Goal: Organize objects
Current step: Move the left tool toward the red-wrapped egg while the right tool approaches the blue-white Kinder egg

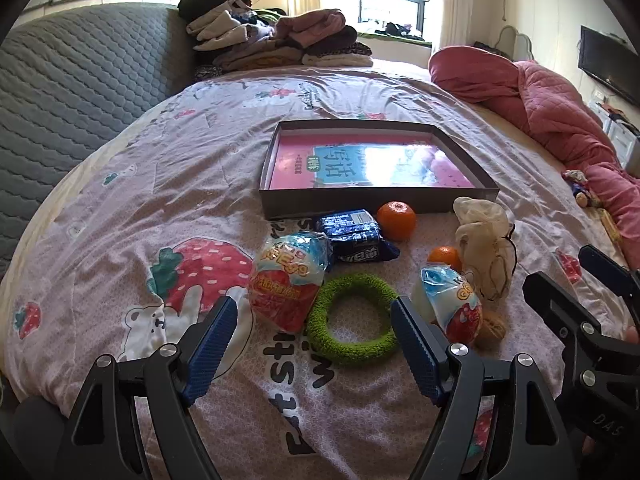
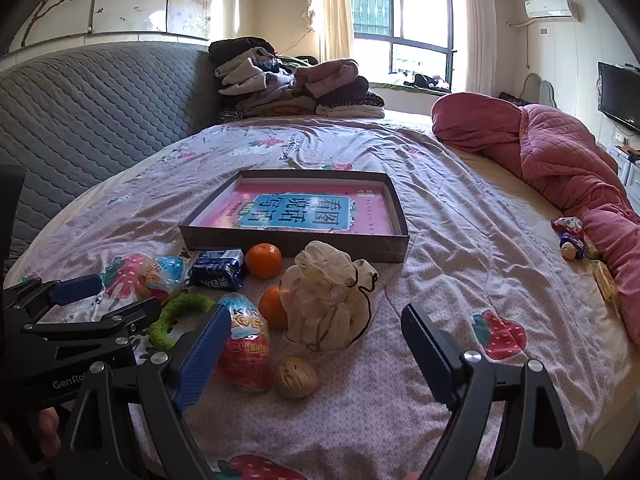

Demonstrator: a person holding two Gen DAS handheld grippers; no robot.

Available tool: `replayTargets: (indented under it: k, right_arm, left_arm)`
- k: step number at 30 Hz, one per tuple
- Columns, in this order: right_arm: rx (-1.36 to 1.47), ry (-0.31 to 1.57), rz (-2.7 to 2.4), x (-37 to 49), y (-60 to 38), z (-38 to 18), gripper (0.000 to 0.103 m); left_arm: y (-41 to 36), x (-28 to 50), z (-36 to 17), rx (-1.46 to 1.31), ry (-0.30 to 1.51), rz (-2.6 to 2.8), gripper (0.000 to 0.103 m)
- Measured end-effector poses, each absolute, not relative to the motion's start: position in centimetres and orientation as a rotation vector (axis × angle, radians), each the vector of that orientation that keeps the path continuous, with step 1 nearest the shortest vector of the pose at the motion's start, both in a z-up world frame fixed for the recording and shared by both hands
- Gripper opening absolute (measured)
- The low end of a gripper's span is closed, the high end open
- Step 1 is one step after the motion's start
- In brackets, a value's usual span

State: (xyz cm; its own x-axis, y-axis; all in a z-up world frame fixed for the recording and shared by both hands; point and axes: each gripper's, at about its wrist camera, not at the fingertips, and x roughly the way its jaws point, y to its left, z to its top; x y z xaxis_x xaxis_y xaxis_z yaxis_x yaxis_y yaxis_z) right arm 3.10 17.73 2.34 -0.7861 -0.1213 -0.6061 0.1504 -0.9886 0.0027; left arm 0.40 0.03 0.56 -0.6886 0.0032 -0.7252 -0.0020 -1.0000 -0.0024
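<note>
A shallow grey box (image 1: 376, 200) (image 2: 296, 242) with a pink book inside lies on the bed. In front of it lie two oranges (image 1: 396, 220) (image 2: 263, 260), a blue packet (image 1: 354, 234) (image 2: 218, 268), two egg-shaped snack packs (image 1: 286, 284) (image 2: 244, 344), a green knitted ring (image 1: 352, 318) (image 2: 180, 312), a cream mesh bag (image 1: 486, 252) (image 2: 328, 300) and a walnut (image 2: 296, 378) (image 1: 492, 326). My left gripper (image 1: 312, 348) is open just before the ring. My right gripper (image 2: 316, 356) is open, near the walnut.
A pile of folded clothes (image 1: 280, 40) sits at the far end by the grey headboard (image 1: 80, 76). A rolled pink quilt (image 2: 560, 160) lies along the right side, with small toys (image 2: 572, 238) beside it. The strawberry-print sheet (image 2: 460, 260) is bare at right.
</note>
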Motion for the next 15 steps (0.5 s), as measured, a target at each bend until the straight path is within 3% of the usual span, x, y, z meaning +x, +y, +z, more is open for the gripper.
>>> replayTargets:
  k: [15]
  right_arm:
    - [0.943, 0.029, -2.846, 3.33, 18.14, 2.62, 0.087]
  left_arm:
    - [0.02, 0.96, 1.34, -1.198, -0.001, 2.902, 0.08]
